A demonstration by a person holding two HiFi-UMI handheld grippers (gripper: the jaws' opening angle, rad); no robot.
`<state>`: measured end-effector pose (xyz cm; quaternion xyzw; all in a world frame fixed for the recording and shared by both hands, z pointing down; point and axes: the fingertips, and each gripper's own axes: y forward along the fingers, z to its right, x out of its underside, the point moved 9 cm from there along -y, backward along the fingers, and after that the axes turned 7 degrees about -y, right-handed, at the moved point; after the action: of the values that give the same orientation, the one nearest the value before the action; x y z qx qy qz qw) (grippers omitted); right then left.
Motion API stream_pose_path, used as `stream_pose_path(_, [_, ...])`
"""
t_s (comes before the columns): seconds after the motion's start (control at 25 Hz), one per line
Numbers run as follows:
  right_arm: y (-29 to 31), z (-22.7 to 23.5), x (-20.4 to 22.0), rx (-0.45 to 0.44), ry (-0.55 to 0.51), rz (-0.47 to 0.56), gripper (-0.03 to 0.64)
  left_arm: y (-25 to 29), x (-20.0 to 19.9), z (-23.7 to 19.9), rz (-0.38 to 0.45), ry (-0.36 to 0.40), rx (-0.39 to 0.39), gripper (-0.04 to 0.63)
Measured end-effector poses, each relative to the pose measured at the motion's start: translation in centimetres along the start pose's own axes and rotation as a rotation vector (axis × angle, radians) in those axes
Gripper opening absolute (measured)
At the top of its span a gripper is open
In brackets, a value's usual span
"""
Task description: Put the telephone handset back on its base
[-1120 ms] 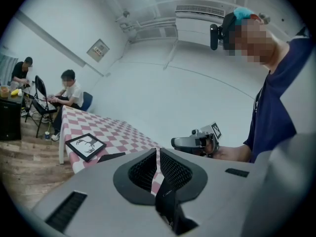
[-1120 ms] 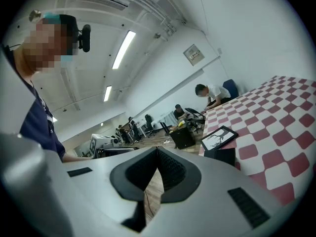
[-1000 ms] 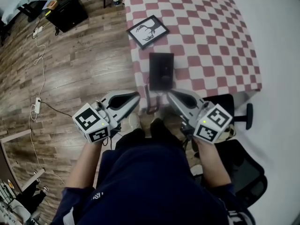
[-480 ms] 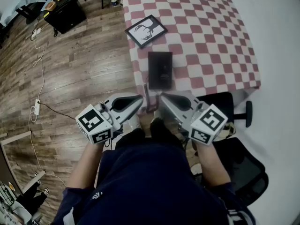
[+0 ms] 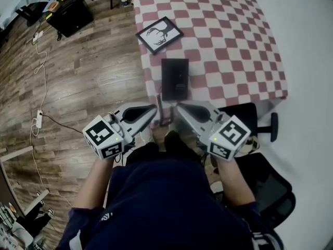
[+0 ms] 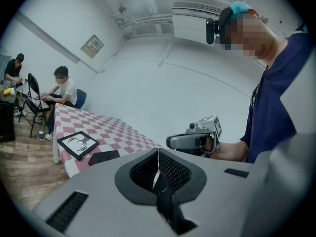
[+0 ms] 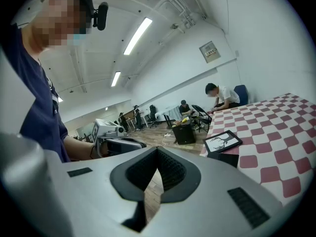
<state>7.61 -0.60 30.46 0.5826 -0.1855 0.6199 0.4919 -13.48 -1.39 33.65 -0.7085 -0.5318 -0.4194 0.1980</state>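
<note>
Both empty: left claw (image 5: 154, 109) and right claw (image 5: 179, 107) were pinched fully shut, hanging just off the table (image 5: 234, 46) edge.

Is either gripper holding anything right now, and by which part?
Nothing is held. The left gripper and right gripper both have jaws closed together, empty.

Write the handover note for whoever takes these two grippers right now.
Left gripper: shut, empty.
Right gripper: shut, empty. Both are short of the table's near edge and touch nothing.
Things: the black phone unit lies flat near the front edge of the checked table, just this side of the framed picture. A dark cord-like piece hangs off the edge below it.
Done: nothing gripped; no handset visibly seated.
Left: find the handset, probably at that cord's end, grip it and seat it.
</note>
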Motion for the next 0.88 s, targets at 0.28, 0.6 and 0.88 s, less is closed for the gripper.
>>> stream_pose_path(0.28, [-0.6, 0.7, 0.4, 0.015, 0.001, -0.013, 0.015, 0.8, 0.0, -0.1, -0.009, -0.004, 0.001, 0.034])
stream_pose_path(0.6, [-1.1, 1.6, 0.7, 0.021, 0.008, -0.025, 0.015, 1.6, -0.4, -0.3, -0.010, 0.000, 0.000, 0.034])
stream_pose_path(0.88, [-1.2, 1.9, 0.6, 0.014, 0.000, -0.038, 0.015, 1.9, -0.8, -0.3, -0.009, 0.006, -0.005, 0.034])
